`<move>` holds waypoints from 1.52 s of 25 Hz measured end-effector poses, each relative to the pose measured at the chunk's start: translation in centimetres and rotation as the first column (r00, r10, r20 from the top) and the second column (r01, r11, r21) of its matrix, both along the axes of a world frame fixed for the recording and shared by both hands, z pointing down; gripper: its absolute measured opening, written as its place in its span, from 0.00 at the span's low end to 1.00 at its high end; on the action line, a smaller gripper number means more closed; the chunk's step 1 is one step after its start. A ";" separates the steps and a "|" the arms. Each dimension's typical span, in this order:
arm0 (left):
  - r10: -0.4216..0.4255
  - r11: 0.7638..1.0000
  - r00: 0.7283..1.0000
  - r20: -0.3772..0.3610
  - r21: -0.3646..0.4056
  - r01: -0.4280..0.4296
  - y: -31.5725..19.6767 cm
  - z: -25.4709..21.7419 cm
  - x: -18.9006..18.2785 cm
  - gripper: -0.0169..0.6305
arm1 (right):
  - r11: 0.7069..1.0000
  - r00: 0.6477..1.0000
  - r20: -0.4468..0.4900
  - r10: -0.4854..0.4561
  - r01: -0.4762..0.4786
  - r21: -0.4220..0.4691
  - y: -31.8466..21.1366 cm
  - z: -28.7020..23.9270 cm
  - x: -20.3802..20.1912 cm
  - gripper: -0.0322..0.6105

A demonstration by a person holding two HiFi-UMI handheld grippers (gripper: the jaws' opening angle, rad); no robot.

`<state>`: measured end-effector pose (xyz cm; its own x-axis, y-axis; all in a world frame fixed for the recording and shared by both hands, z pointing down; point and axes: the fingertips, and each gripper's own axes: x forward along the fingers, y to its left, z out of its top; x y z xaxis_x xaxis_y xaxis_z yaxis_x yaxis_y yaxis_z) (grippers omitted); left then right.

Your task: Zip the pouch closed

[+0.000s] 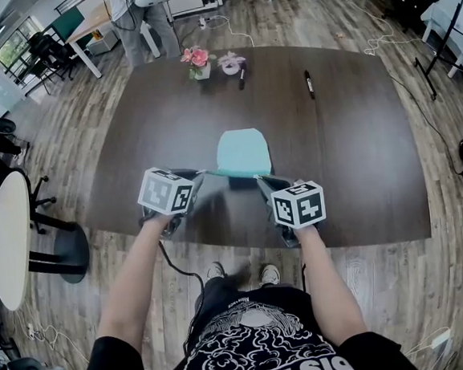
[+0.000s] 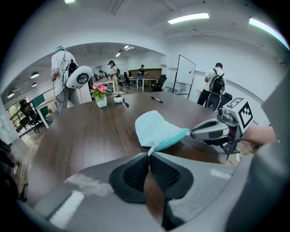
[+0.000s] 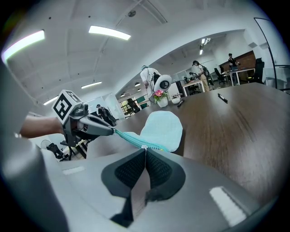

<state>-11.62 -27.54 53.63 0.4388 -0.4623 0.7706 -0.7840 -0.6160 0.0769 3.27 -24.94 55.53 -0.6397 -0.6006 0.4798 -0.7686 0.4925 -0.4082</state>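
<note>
Both claws are fully closed, each pinching one end of the zip side. The left claw (image 2: pixel 149 156) (image 1: pixel 202 175) clamps the corner of the light teal fabric pouch (image 2: pixel 154 128) (image 1: pixel 242 150) (image 3: pixel 161 128) right at its tips. The right claw (image 3: pixel 145 152) (image 1: pixel 260 180) is shut on the opposite end, with a small pale bit at its tips; can't tell if that's the pull. The darker teal zipper edge (image 3: pixel 131 139) (image 2: pixel 174 137) runs taut straight between the two claw tips. The pouch body fans out ahead of both claws over the dark brown wooden worktop (image 1: pixel 350 154); can't tell if its far edge touches the surface. Each gripper view shows the other claw: right (image 2: pixel 193 132), left (image 3: pixel 113 131). Well beyond the claws on the far side: pink flowers in a white pot (image 1: pixel 198 62) and a black marker (image 1: pixel 309 85).
</note>
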 end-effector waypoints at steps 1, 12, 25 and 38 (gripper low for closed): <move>-0.003 1.000 1.000 0.000 0.003 0.003 0.0 -0.1 -0.1 0.06 | 1.000 1.000 -0.001 0.004 -0.004 -0.001 0.0 0.0 0.2 0.06; -0.018 1.000 1.000 0.003 0.005 0.018 0.1 0.0 -0.5 0.06 | 1.000 1.000 -0.007 0.019 -0.019 -0.001 -0.1 0.1 0.8 0.06; -0.034 0.999 0.999 -0.013 0.006 0.035 0.1 0.6 -1.0 0.06 | 0.999 0.998 -0.041 0.043 -0.044 -0.011 0.0 0.4 1.4 0.07; 0.020 0.998 0.998 -0.053 -0.052 -0.023 1.4 3.8 -0.5 0.07 | 0.996 0.982 -0.179 0.065 -0.075 -0.048 0.2 2.5 1.5 0.06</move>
